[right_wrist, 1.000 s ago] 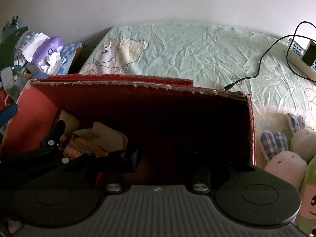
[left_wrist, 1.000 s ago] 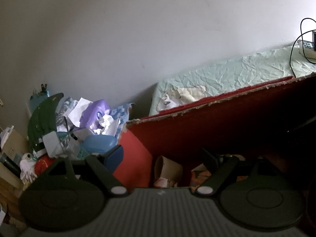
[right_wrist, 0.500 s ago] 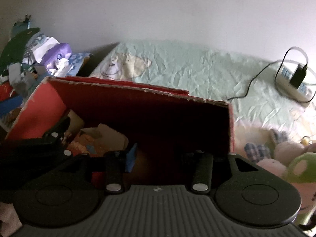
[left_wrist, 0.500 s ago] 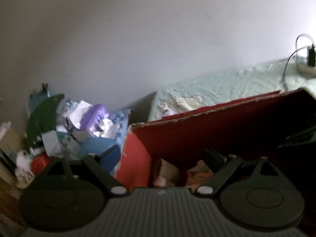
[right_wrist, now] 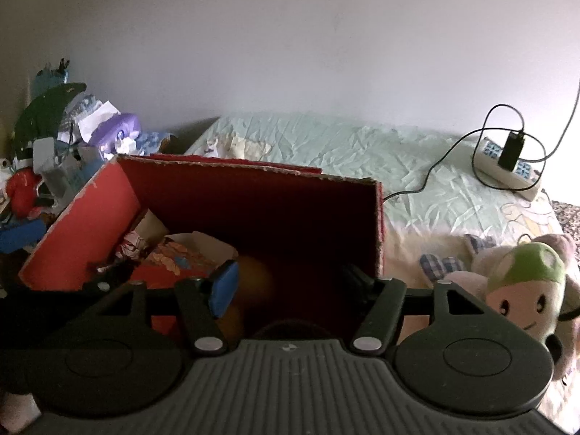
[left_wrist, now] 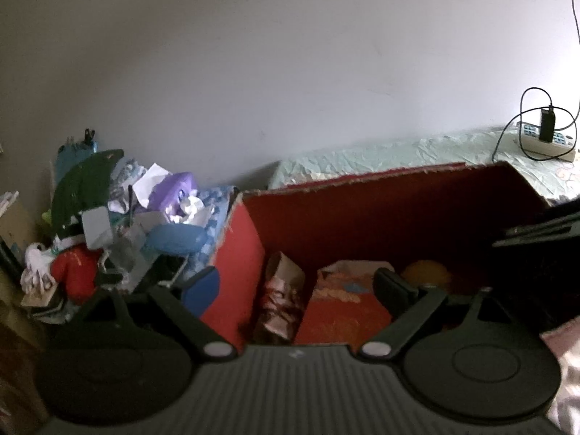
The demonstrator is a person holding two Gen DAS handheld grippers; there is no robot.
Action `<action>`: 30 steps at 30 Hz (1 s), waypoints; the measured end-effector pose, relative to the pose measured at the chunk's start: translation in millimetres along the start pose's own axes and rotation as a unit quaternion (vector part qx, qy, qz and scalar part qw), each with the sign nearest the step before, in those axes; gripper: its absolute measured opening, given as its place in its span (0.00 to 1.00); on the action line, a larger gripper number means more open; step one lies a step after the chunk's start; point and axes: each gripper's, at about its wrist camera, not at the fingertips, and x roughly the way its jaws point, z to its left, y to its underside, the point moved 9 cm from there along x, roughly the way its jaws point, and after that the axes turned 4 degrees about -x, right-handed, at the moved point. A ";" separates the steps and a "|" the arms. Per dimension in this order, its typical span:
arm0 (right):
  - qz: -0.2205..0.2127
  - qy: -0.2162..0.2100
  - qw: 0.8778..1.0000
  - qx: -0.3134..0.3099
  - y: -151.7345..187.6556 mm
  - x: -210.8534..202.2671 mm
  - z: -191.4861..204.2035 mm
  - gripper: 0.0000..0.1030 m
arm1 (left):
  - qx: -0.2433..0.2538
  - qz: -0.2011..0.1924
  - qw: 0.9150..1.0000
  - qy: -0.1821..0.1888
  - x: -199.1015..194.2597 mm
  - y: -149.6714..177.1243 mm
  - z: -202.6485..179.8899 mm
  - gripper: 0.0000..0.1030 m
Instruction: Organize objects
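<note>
Cardboard, red-faced and ragged along its torn rim, forms the box on the bed, probably the collecting bin: crumpled wrappers, a printed packet and a round orange thing already lie inside. Both the left gripper and the right gripper hover over it, jaws spread wide, empty. Soft plush toys wait beside it on the wrinkled sheet.

Your left gripper and right gripper look alike: a grey ribbed body at the bottom of the frame, two black round discs, black angled link arms with silver rivets, and blue pads on the jaws.
</note>
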 end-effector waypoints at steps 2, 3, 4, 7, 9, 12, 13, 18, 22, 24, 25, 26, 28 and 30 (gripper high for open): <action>-0.009 -0.002 1.000 0.008 2.1 -6.0 -2.2 0.63 | 0.000 -0.002 1.000 0.004 -5.4 4.9 -2.5 0.92; -0.014 -0.005 1.000 0.015 3.7 -9.5 -3.2 0.64 | -0.001 -0.006 1.000 0.006 -9.2 6.8 -3.5 0.92; -0.022 -0.011 0.999 0.024 5.4 -12.4 -4.4 0.64 | -0.001 -0.013 1.000 0.007 -13.3 8.6 -4.0 0.93; -0.046 -0.019 0.998 0.040 10.8 -18.8 -6.2 0.64 | -0.005 -0.032 0.999 0.005 -24.2 11.8 -4.5 1.00; -0.058 -0.013 0.997 0.048 14.4 -20.5 -7.7 0.64 | -0.006 -0.036 0.999 0.002 -28.5 14.5 -5.2 1.00; -0.066 -0.013 0.996 0.055 20.7 -23.7 -7.6 0.64 | -0.010 -0.031 0.999 0.000 -31.7 18.3 -4.6 1.00; -0.070 -0.012 0.996 0.054 22.4 -26.0 -7.1 0.64 | -0.012 -0.031 0.999 -0.003 -33.0 19.3 -3.5 1.00; -0.096 -0.010 0.994 0.048 27.8 -42.7 -2.0 0.65 | -0.032 -0.031 0.999 -0.007 -43.5 30.7 -1.7 1.00; -0.113 -0.011 0.992 0.046 32.9 -54.7 3.8 0.68 | -0.043 -0.021 0.999 0.000 -50.7 40.3 -1.7 1.00; -0.120 -0.009 0.992 0.045 35.1 -59.0 5.6 0.68 | -0.044 -0.019 0.999 0.000 -54.7 44.0 -2.5 1.00; -0.124 -0.009 0.991 0.046 36.2 -61.7 6.6 0.68 | -0.043 -0.019 0.999 -0.003 -57.0 45.7 -2.9 1.00; -0.127 -0.009 0.991 0.046 37.3 -64.2 7.2 0.68 | -0.042 -0.019 0.999 -0.005 -59.5 47.3 -3.3 1.00; -0.131 -0.008 0.990 0.047 39.6 -68.5 8.1 0.69 | -0.039 -0.019 0.999 -0.007 -63.5 49.9 -4.4 1.00; -0.130 -0.011 0.990 0.048 42.1 -70.2 10.2 0.69 | -0.036 -0.012 0.999 -0.009 -64.9 52.8 -4.9 1.00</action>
